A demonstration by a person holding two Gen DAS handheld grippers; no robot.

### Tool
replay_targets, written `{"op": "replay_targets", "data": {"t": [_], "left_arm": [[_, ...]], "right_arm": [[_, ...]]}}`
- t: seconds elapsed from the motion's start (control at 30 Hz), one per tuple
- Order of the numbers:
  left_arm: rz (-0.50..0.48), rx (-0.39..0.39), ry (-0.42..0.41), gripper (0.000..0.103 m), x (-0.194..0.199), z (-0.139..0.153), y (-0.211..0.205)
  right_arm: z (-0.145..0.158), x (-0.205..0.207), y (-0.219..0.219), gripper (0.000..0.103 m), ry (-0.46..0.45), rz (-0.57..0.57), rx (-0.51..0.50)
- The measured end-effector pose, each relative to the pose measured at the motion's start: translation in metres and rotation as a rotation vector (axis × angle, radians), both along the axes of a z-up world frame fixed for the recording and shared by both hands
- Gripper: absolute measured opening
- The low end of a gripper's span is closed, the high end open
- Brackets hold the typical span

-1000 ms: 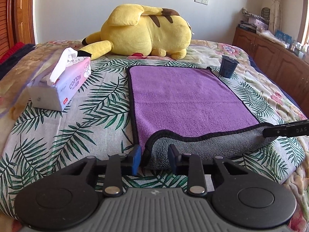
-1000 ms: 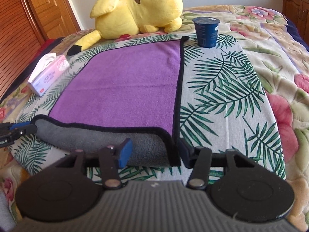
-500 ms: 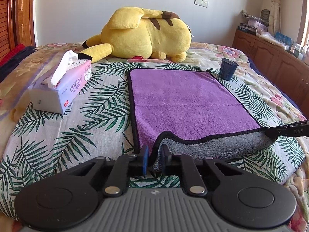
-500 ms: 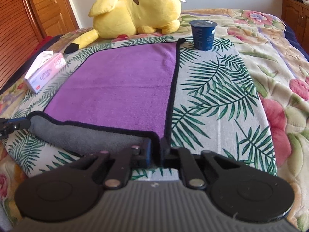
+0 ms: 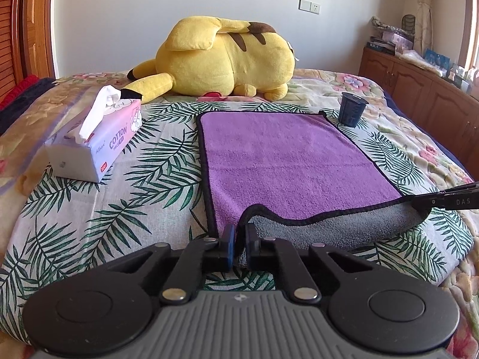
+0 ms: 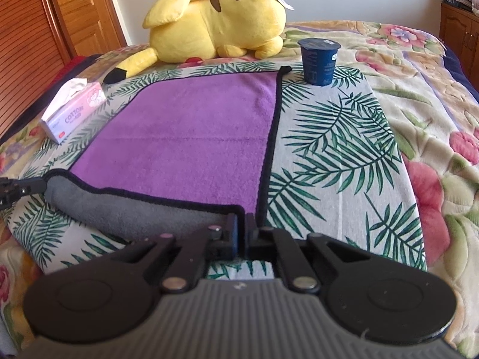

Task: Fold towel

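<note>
A purple towel (image 5: 287, 161) with black trim and a grey underside lies flat on the bed; it also shows in the right wrist view (image 6: 191, 137). Its near edge is turned up, showing the grey side (image 5: 335, 227). My left gripper (image 5: 240, 234) is shut on the towel's near left corner. My right gripper (image 6: 241, 224) is shut on the near right corner. Each gripper's tip shows in the other's view, the right one (image 5: 443, 200) and the left one (image 6: 18, 190), at the ends of the lifted edge.
A big yellow plush toy (image 5: 224, 59) lies beyond the towel's far edge. A dark blue cup (image 6: 318, 59) stands by the far right corner. A tissue pack (image 5: 95, 143) sits left of the towel. A wooden cabinet (image 5: 425, 101) runs along the right.
Both grippers went from open around the towel's near corners to shut on them. The near edge has lifted a little.
</note>
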State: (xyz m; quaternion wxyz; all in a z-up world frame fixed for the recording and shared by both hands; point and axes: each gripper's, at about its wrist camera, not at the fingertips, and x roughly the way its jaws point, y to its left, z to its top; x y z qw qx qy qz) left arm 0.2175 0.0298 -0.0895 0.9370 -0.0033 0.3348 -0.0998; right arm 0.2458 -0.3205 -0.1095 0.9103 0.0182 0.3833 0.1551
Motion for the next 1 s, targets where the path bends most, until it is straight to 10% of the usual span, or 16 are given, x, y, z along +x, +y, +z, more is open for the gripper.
{"op": "replay_targets", "data": {"t": [1.0], "left_arm": [[0.007, -0.017, -0.087, 0.000, 0.007, 0.033, -0.002]], "right_arm": [[0.029, 0.011, 0.001, 0.004, -0.147, 0.020, 0.017]]}}
